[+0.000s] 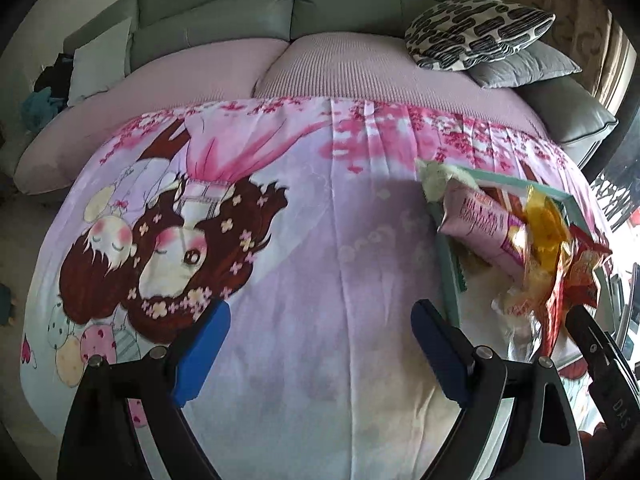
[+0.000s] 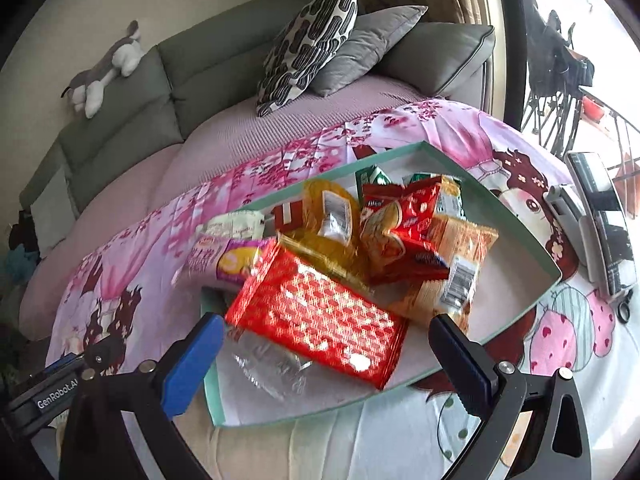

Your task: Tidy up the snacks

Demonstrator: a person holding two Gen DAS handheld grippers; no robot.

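A mint-green shallow box (image 2: 554, 276) lies on the cartoon-print cloth and holds a heap of snack packs. A shiny red patterned pack (image 2: 316, 316) lies at its near side, with a yellow pack (image 2: 328, 216), red and orange packs (image 2: 404, 220) and a clear wrapper (image 2: 272, 364) around it. A pink pack (image 2: 224, 260) leans over the box's left rim. My right gripper (image 2: 326, 356) is open, its fingers on either side of the red pack, just above it. My left gripper (image 1: 320, 344) is open and empty over bare cloth, left of the box (image 1: 448, 272).
The cloth (image 1: 320, 240) covers a table in front of a grey sofa (image 1: 296, 8) with pillows (image 1: 476, 32). A plush toy (image 2: 104, 72) lies on the sofa back. A phone-like device on a stand (image 2: 600, 220) sits right of the box, near a balcony railing.
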